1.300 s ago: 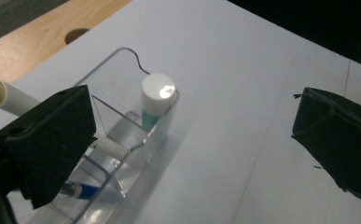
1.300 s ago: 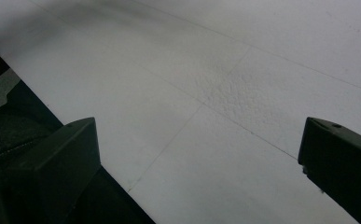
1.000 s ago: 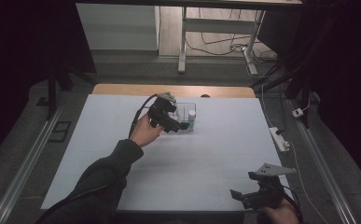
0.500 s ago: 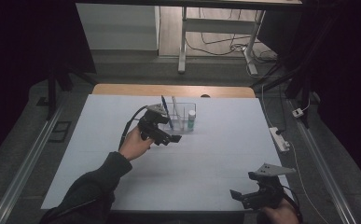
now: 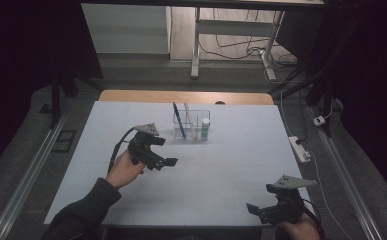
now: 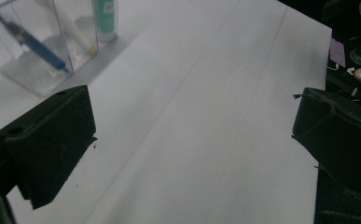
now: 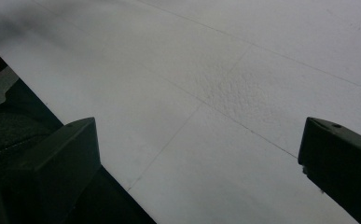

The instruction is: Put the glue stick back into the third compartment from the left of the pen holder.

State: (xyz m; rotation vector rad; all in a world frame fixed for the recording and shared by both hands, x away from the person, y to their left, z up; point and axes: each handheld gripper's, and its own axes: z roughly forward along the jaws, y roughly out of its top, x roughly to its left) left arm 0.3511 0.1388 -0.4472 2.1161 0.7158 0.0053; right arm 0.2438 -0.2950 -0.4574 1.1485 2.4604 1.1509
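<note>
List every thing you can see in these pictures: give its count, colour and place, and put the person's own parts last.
Clear plastic box organiser: one, transparent, far middle of the table.
Blue pen: one, blue, leaning in the organiser's left compartment.
White stick-shaped pen: one, white, leaning in the organiser beside the blue pen.
Small green-labelled tube: one, white and green, upright at the organiser's right end.
White table sheet: one, white, covering the table.
White power strip: one, white, off the table's right edge.
Left gripper: one, black, fingers apart, held near the organiser.
Right gripper: one, black, fingers apart, near right corner.
</note>
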